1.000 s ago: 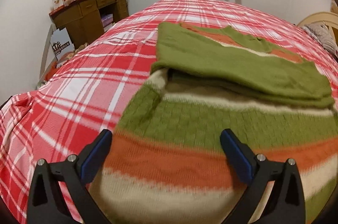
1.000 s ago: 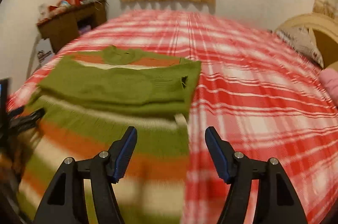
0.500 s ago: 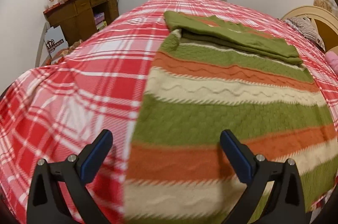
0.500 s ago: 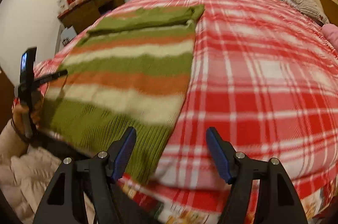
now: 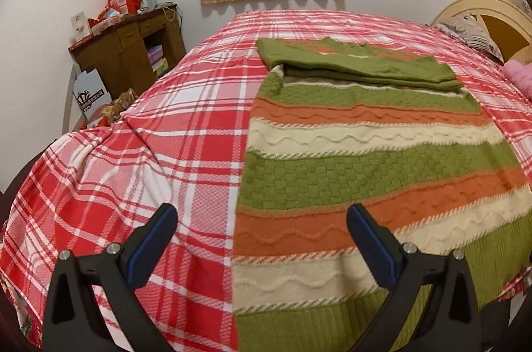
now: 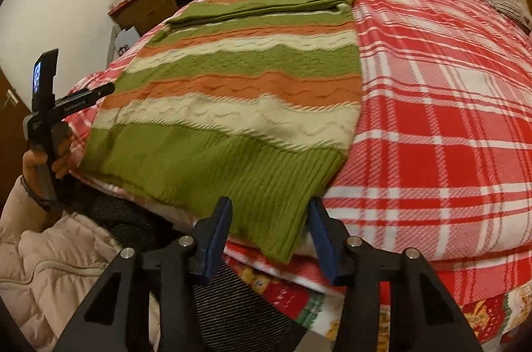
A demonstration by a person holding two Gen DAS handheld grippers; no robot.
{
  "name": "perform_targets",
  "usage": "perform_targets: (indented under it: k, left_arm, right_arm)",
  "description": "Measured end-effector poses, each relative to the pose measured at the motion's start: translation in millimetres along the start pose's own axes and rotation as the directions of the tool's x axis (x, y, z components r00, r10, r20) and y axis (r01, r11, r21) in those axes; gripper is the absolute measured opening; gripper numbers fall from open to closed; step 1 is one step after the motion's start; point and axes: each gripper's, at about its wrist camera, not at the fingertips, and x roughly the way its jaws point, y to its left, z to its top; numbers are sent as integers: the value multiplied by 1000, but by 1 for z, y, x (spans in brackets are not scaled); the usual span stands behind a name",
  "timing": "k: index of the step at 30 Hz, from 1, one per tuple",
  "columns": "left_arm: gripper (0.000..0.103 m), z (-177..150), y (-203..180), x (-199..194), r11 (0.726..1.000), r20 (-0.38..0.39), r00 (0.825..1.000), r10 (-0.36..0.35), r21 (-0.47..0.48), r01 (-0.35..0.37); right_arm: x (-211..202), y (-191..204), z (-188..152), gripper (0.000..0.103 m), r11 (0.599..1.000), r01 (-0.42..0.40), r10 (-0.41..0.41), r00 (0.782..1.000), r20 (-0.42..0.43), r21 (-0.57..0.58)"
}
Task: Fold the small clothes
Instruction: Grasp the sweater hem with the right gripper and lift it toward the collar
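A: Your two grippers have pulled back from the far end of the sweater (image 5: 359, 172) to its near hem. A second ago you were up by the folded sleeves; now you're down by the ribbed green band at the bed's (image 5: 186, 132) edge.

B: So the sleeves are done?

A: Looks that way. They lie tucked across the chest at the far end, and the body is spread flat over the plaid cover.

B: And the tools?

A: Your left gripper (image 5: 259, 247) is released, jaws wide, hovering over the sweater's left edge and holding nothing. Your right gripper (image 6: 270, 232) is spread too, straddling the hem's right corner (image 6: 292, 219), but narrower; I judge it's about to pinch there.

B: Next?

A: Probably take both hem corners and carry them up toward the sleeves
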Motion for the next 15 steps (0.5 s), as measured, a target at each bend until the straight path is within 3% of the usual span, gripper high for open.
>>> perform_targets:
  k: [6, 8, 9, 11, 15]
  left_arm:
    - [103, 1, 21, -4, 1000, 6, 1000, 11, -24, -11]
    - [103, 1, 26, -6, 999, 12, 1000, 19, -34, -19]
    - [103, 2, 28, -6, 999, 14, 1000, 20, -39, -20]
    - [103, 5, 33, -7, 999, 22, 999, 25, -39, -24]
    - [103, 15, 42, -15, 999, 67, 996, 52, -19, -51]
  right_arm:
    - [17, -11, 7, 41, 992, -80, 79, 997, 14, 93]
    - [15, -15, 9, 31, 989, -92, 91, 996, 16, 118]
    - [14, -16, 10, 13, 987, -93, 93, 996, 9, 129]
    - [14, -23, 13, 10, 972, -149, 151, 988, 2, 180]
    - [3, -21, 29, 9, 955, -242, 242, 970, 25, 169]
